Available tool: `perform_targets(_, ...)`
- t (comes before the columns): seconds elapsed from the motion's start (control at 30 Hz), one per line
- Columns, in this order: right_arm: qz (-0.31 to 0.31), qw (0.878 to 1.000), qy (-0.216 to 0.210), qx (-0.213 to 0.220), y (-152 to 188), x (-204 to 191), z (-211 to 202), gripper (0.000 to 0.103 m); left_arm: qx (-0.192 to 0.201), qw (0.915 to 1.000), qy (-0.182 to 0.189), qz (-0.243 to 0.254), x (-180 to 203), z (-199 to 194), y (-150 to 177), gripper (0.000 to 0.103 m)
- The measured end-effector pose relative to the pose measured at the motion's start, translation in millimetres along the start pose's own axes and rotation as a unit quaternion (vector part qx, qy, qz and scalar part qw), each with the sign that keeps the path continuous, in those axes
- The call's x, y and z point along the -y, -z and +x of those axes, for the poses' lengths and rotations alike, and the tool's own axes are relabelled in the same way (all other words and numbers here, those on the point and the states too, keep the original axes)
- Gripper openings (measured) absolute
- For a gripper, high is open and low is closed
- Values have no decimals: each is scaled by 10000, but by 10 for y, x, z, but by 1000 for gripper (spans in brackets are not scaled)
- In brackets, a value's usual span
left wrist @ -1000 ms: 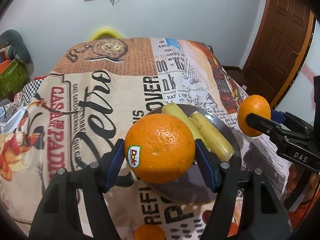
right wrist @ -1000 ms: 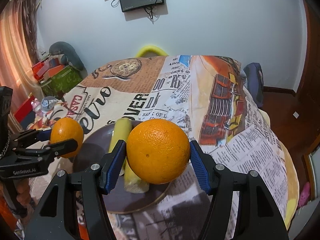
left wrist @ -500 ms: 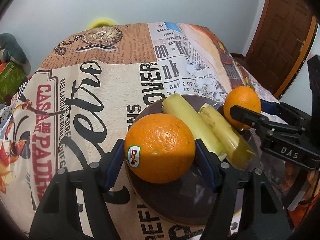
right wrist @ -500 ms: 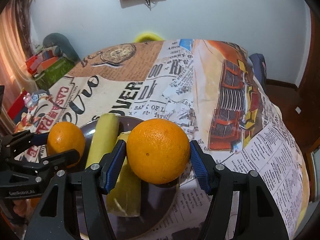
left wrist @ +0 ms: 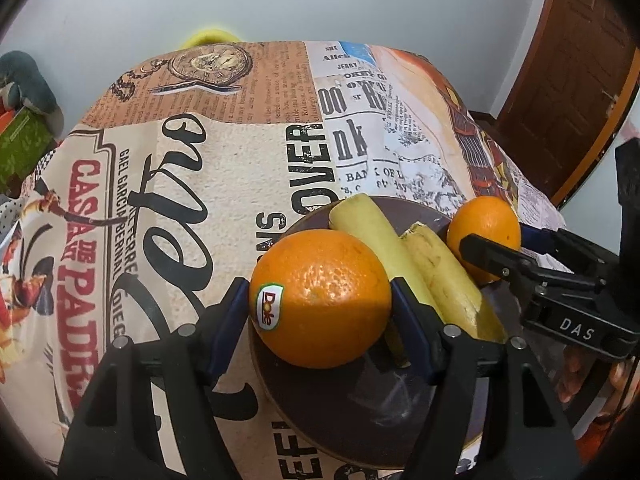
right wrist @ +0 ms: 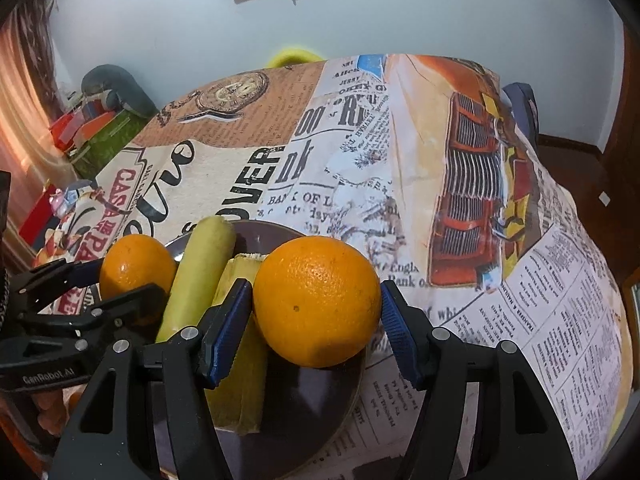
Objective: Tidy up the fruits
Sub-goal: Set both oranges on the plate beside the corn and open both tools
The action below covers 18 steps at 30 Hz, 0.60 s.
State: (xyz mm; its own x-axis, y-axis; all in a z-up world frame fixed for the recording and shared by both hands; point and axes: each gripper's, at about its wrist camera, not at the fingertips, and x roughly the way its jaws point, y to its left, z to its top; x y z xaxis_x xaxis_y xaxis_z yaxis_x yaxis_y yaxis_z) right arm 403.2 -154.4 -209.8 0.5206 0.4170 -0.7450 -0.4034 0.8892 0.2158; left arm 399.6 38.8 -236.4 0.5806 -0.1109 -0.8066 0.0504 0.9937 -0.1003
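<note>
Left wrist view: left gripper (left wrist: pixel 320 300) clamps the Dole orange (left wrist: pixel 320 298), now lower over the plate (left wrist: pixel 360 420) w/ two bananas (left wrist: pixel 404 264); table nearer vs 0.5 s ago.

Right wrist view: right gripper (right wrist: pixel 316 308) grips second orange (right wrist: pixel 316 300), dropped closer over the plate's right rim, beside bananas.

Pale wall (right wrist: pixel 400 8), wooden door (left wrist: pixel 568 60), table under a newspaper-print cloth (left wrist: pixel 240 160).
</note>
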Motion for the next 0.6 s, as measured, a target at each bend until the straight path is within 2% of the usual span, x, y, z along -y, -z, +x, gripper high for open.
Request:
perform_targets(0.3, -201, 9997, 121, -25, 44, -59, -104, 63, 202, 9995, -135, 184, 60, -177, 103, 71)
perform_targets(0.6, -386, 9988, 113, 268, 119, -164, -523, 63, 354, 9992, -79, 149, 110, -514, 226, 71)
